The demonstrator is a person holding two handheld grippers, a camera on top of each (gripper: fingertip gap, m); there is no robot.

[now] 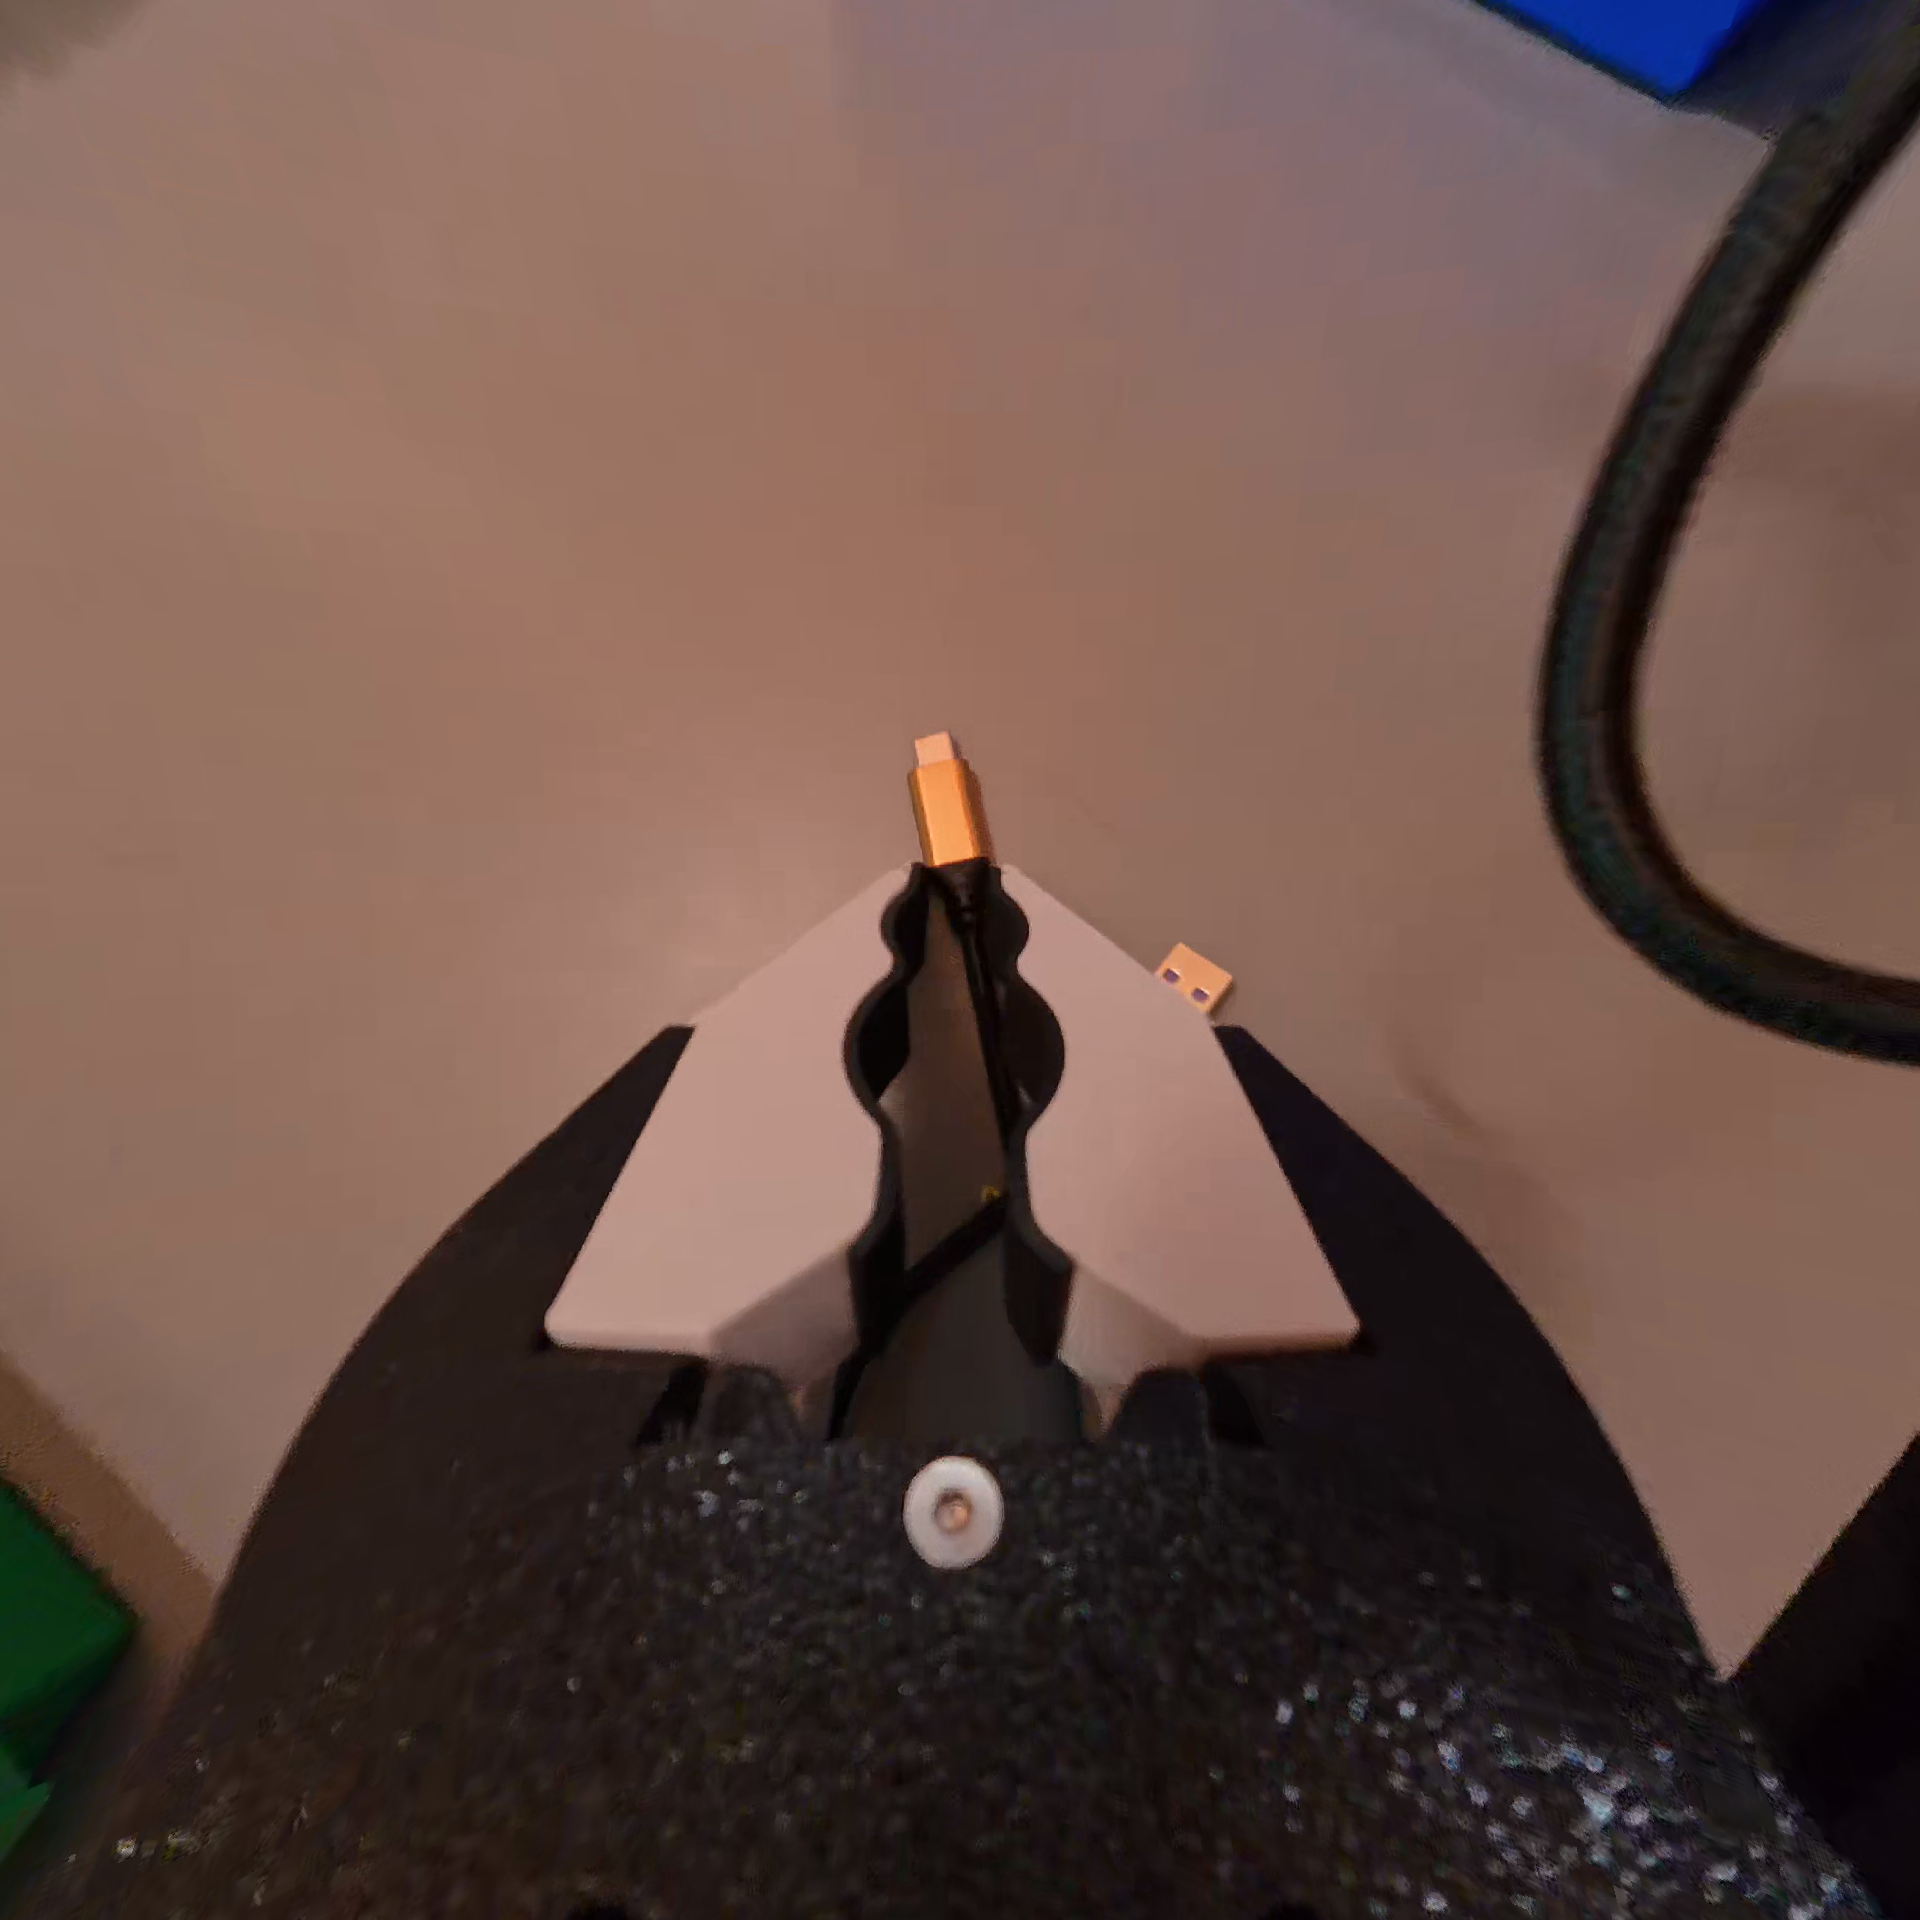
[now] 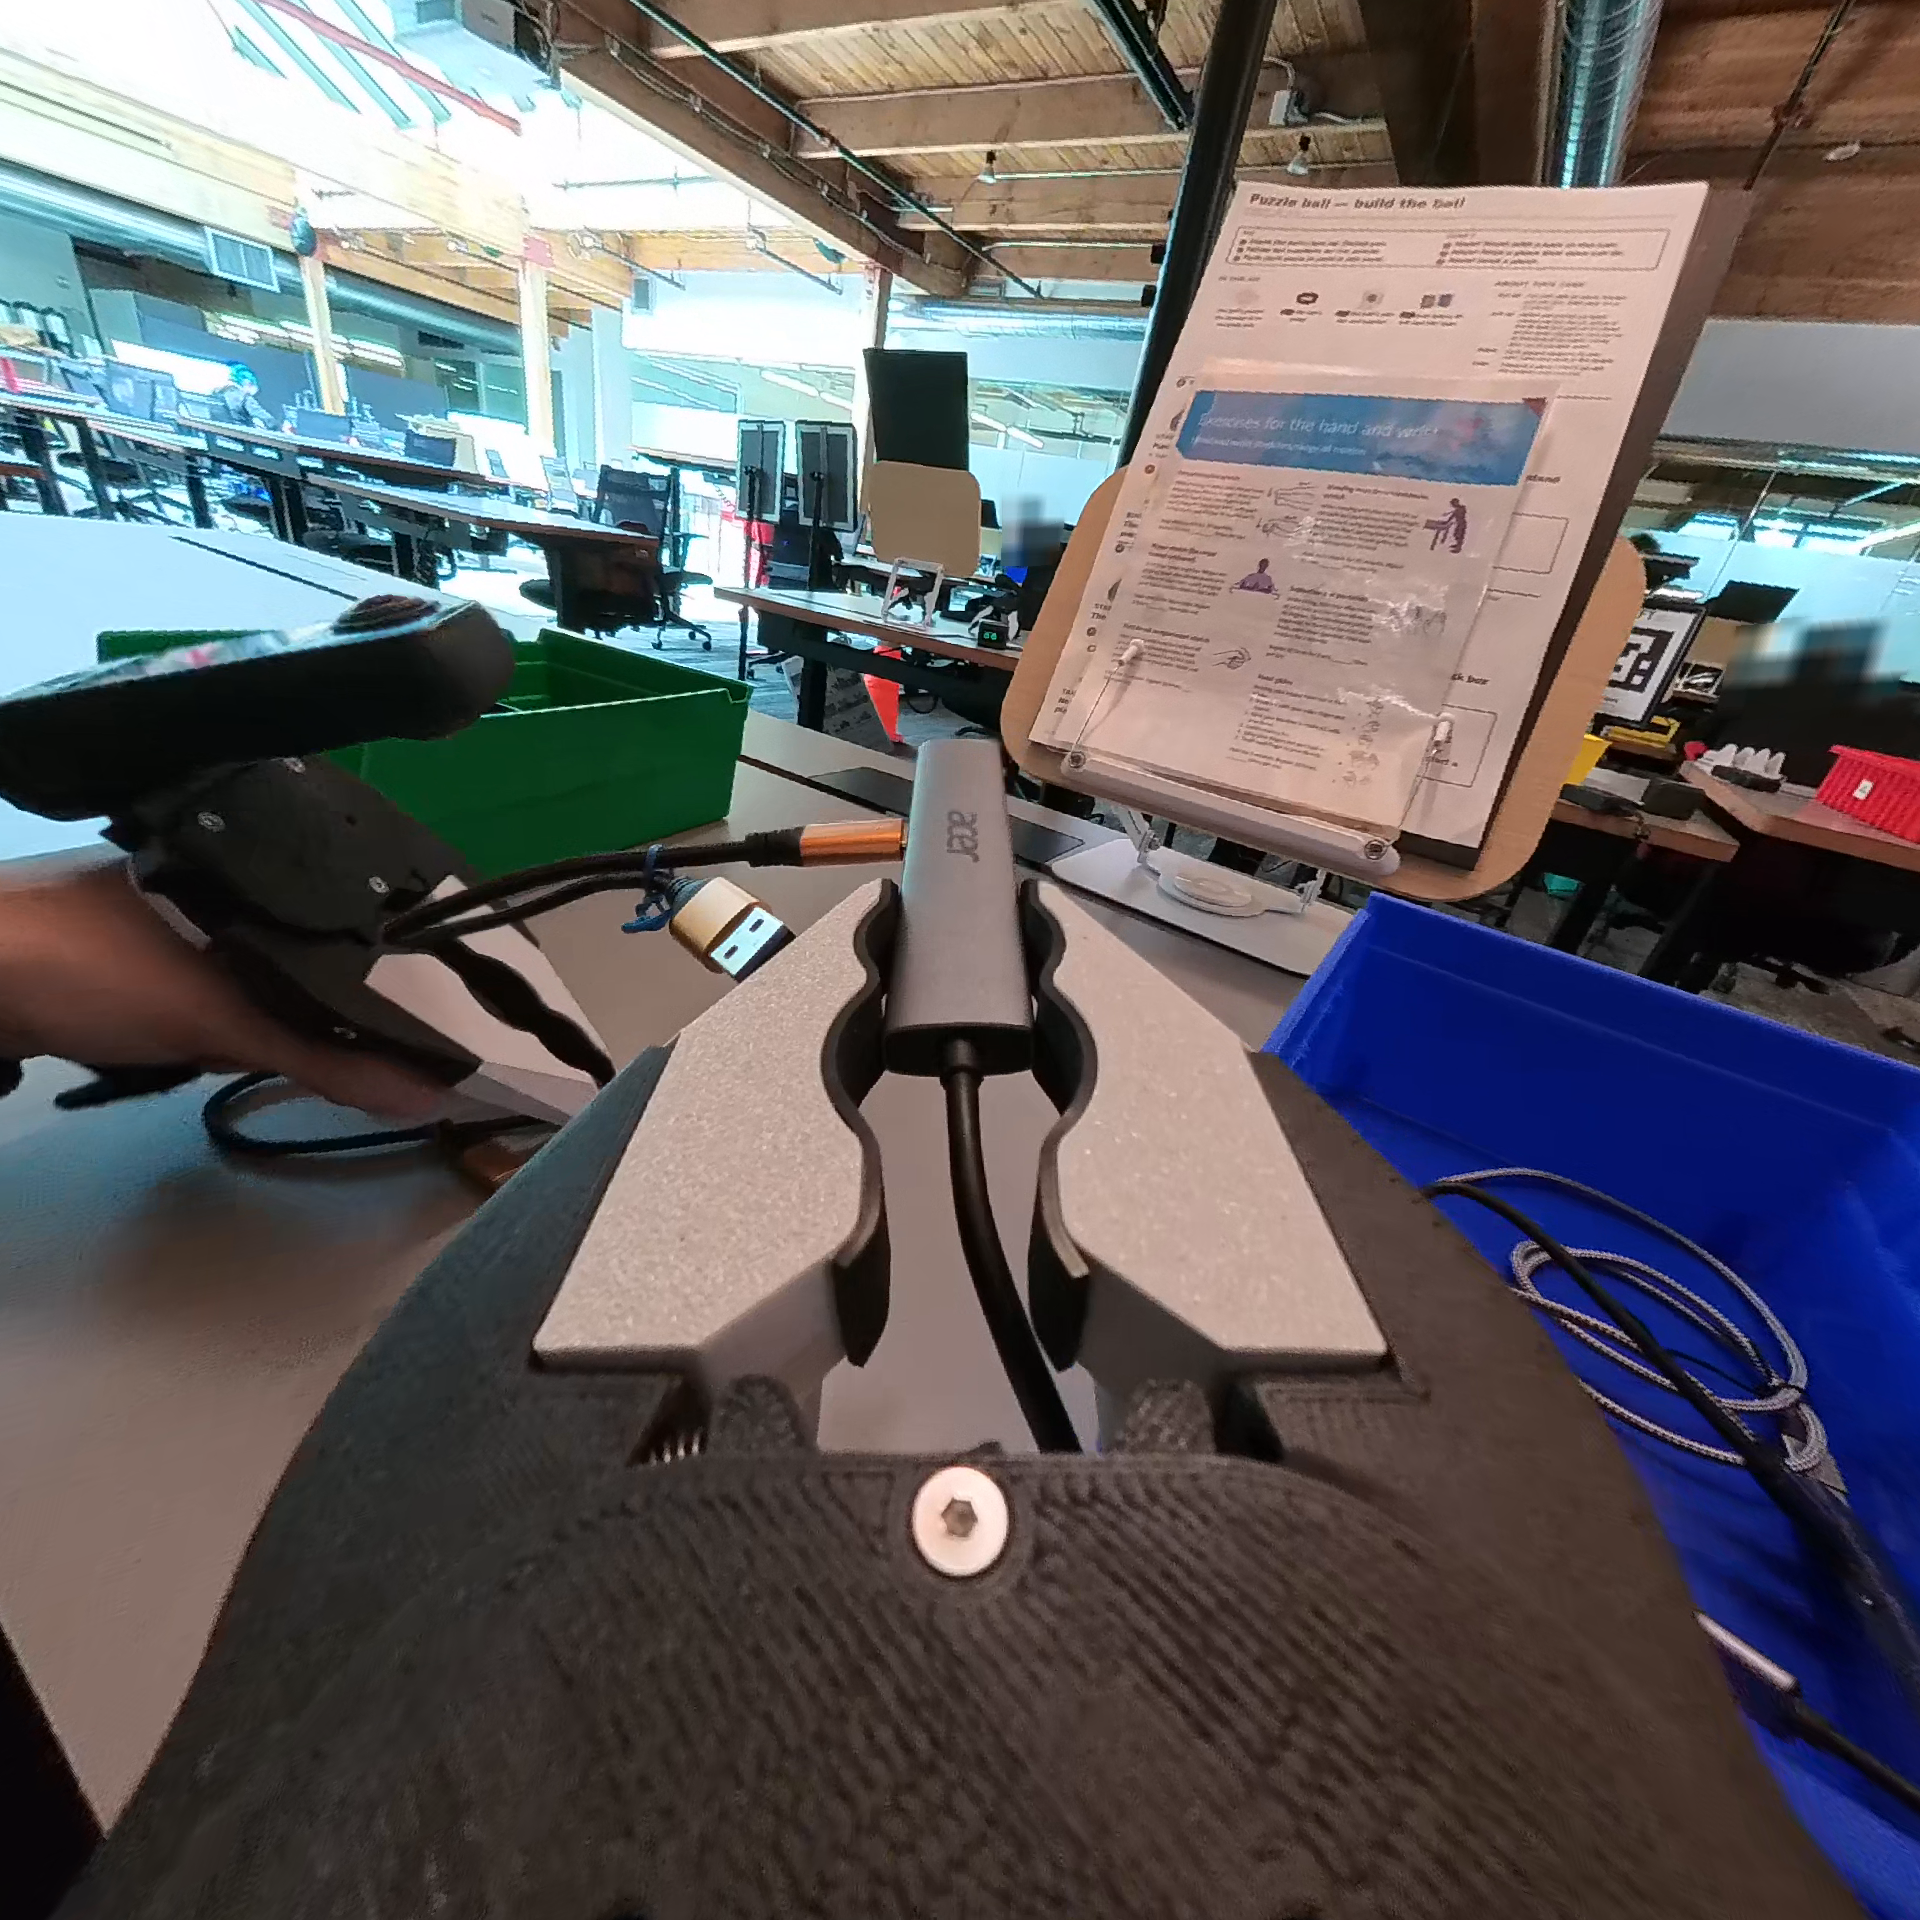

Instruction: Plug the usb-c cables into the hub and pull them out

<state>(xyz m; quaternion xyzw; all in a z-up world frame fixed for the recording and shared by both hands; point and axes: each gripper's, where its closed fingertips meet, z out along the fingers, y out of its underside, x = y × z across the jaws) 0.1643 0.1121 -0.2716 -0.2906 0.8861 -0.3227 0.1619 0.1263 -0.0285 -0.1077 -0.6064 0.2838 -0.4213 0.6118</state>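
My left gripper point(image 1: 951, 873) is shut on a thin black usb-c cable just behind its gold plug point(image 1: 943, 810). The plug sticks out past the fingertips, free, over the table point(image 1: 520, 416). A gold USB-A plug point(image 1: 1195, 982) shows beside the right finger. My right gripper point(image 2: 956, 896) is shut on the grey hub point(image 2: 961, 821) and holds it above the table, its black lead running back between the fingers. Another gold-sleeved plug point(image 2: 847, 842) sits in the hub's left side. The left gripper point(image 2: 582, 1070) is low at the left in the right wrist view, pointing down at the table.
A blue bin point(image 2: 1558, 1039) at the right holds a coiled braided cable point(image 2: 1662, 1340). A green bin point(image 2: 582, 748) stands behind the left gripper. A document stand point(image 2: 1330, 582) with sheets is beyond the hub. A thick black cable point(image 1: 1621, 665) curves at the right of the left wrist view.
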